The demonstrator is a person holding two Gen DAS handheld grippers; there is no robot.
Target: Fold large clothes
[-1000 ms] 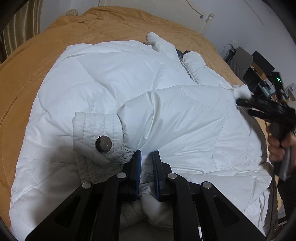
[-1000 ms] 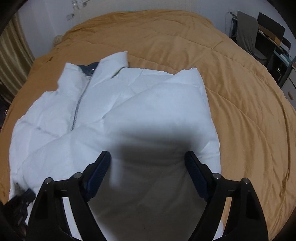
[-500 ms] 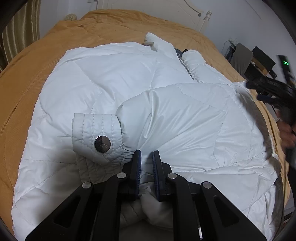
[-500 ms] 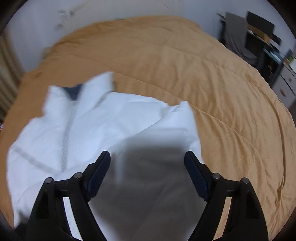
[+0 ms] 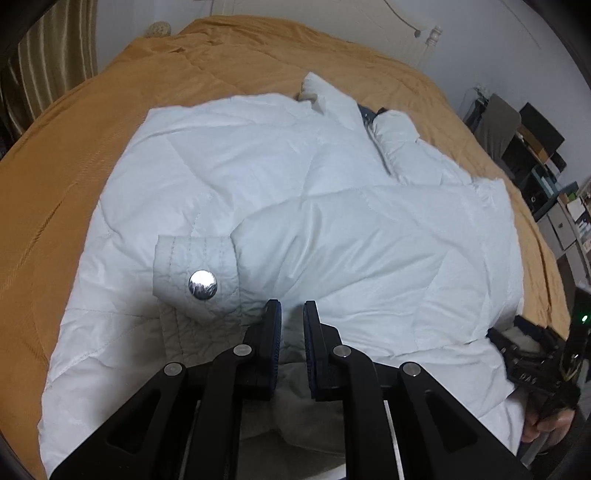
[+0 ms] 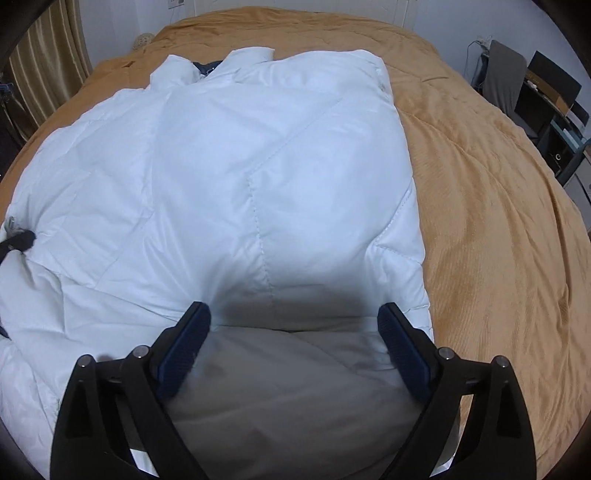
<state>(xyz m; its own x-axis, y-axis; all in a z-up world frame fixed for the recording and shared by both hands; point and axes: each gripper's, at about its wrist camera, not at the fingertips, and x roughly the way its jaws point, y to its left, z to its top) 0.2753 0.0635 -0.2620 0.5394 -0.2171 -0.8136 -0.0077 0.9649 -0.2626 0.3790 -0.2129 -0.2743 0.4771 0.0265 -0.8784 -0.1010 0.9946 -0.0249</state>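
A white quilted puffer jacket (image 5: 280,206) lies on the bed, both sleeves folded across its front. A cuff with a silver snap button (image 5: 202,284) lies on top. My left gripper (image 5: 291,314) is nearly shut on a fold of the jacket's hem next to the cuff. In the right wrist view the jacket (image 6: 229,177) fills the middle; my right gripper (image 6: 293,317) is open wide just above its lower right part, holding nothing. The right gripper also shows in the left wrist view (image 5: 532,365) at the jacket's lower right edge.
A mustard-orange bedspread (image 6: 487,192) covers the bed around the jacket. Curtains (image 5: 48,62) hang at the far left. Shelves and a chair (image 5: 517,125) stand beyond the bed's right side. A white headboard (image 5: 369,33) is at the far end.
My right gripper has come down from the jacket's upper right shoulder to its lower right edge, still open. My left gripper keeps its hold and has barely moved.
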